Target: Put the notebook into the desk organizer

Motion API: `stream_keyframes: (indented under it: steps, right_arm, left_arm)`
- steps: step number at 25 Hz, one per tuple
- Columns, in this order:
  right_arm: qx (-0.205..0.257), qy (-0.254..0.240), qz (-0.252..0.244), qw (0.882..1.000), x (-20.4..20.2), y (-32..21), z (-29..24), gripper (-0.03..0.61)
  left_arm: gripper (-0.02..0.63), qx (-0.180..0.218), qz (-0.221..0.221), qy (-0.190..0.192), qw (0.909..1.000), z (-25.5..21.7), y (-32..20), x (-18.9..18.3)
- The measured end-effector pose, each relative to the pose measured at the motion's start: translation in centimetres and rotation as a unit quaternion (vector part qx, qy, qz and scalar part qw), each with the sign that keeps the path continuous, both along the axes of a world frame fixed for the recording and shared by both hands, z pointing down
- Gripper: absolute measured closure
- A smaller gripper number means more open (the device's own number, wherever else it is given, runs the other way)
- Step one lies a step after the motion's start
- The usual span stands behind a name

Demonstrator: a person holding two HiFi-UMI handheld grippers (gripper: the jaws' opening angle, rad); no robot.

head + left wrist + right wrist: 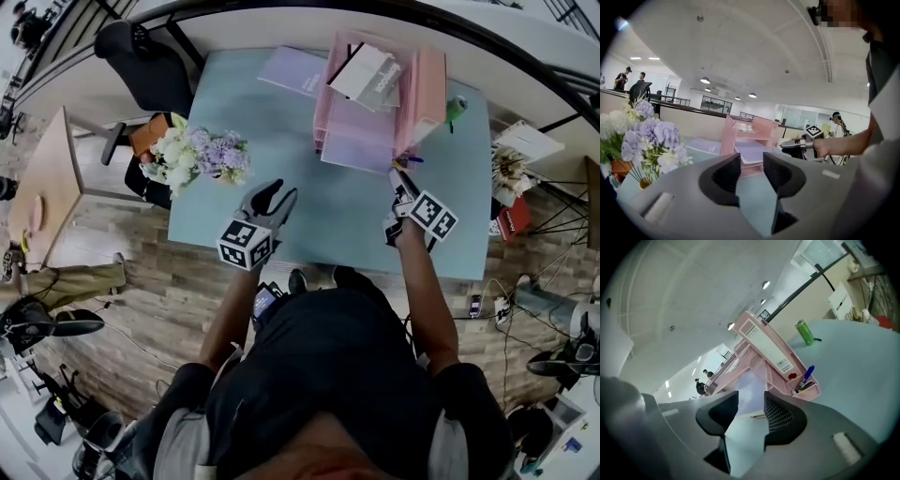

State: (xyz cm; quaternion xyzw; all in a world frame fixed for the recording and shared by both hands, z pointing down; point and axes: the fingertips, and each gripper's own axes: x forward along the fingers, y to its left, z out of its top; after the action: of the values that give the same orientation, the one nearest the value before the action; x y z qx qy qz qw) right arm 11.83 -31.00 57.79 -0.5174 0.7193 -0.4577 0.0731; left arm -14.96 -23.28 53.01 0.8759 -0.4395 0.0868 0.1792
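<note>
Notebook in the organizer's bottom tray, both tongs empty

The lilac notebook (359,148) lies flat in the lowest tray of the pink organizer (427,89), its near edge jutting a little out of the open front. The placing looks all but done. The best finish is probably to draw the right tongs (398,178) straight back from the organizer's front, so they don't catch that edge, or to nudge it squarely if it should sit deeper. The right tongs stand apart just in front of the organizer, gripping and touching nothing. The left tongs (275,195) hang over the table (309,225), well in front of the organizer, parted only a little, with nothing between them. A second lilac book (293,70) lies beside the organizer's far left corner.
</note>
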Motion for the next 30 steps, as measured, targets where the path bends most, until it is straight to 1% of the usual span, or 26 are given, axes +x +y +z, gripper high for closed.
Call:
stream_keyframes:
  steps: [6,11,13,14,15,17,21,23,25,27,29,30]
  right_arm:
    - [0.045,0.042,-0.003,0.998,0.2,3.3,-3.3,0.428]
    - [0.092,0.064,-0.030,0.993,-1.4,6.7,-7.1,0.430]
    - [0.120,0.075,-0.043,0.989,-2.1,8.0,-9.4,0.432]
    - [0.134,0.084,-0.053,0.986,-2.6,8.8,-10.5,0.444]
    - [0.149,0.095,-0.065,0.982,-3.2,9.6,-11.7,0.468]
    - [0.181,0.122,-0.092,0.971,-4.5,11.2,-14.1,0.477]
    - [0.256,0.169,-0.135,0.942,-6.8,13.7,-19.5,0.480]
    - [0.280,0.191,-0.152,0.928,-7.9,15.3,-21.3,0.481]
    - [0.292,0.211,-0.164,0.918,-8.7,17.0,-22.6,0.482]
    - [0.294,0.234,-0.176,0.910,-9.5,18.5,-23.7,0.488]
    - [0.296,0.260,-0.186,0.900,-10.3,20.0,-24.5,0.525]
    - [0.299,0.270,-0.188,0.896,-10.6,20.7,-24.9,0.526]
  left_arm:
    - [0.431,0.024,0.005,0.002,0.9997,-2.1,2.3,-1.8]
    - [0.431,0.042,0.010,0.006,0.9991,-4.0,4.6,-3.3]
    - [0.431,0.049,0.016,0.007,0.9986,-4.9,5.5,-3.7]
    - [0.431,0.052,0.019,0.007,0.9984,-5.3,6.0,-4.0]
    - [0.431,0.055,0.023,0.008,0.9982,-5.7,6.5,-4.2]
    - [0.431,0.059,0.035,0.006,0.9976,-6.6,7.5,-4.5]
    - [0.431,0.084,0.056,-0.006,0.9949,-8.9,8.5,-5.4]
    - [0.431,0.096,0.059,-0.011,0.9935,-10.0,9.3,-6.1]
    - [0.431,0.105,0.058,-0.016,0.9926,-10.9,10.4,-7.0]
    - [0.431,0.112,0.053,-0.021,0.9921,-11.6,11.6,-8.0]
    - [0.431,0.117,0.045,-0.023,0.9919,-11.9,12.8,-9.2]
    - [0.431,0.118,0.041,-0.024,0.9918,-11.9,13.3,-9.8]
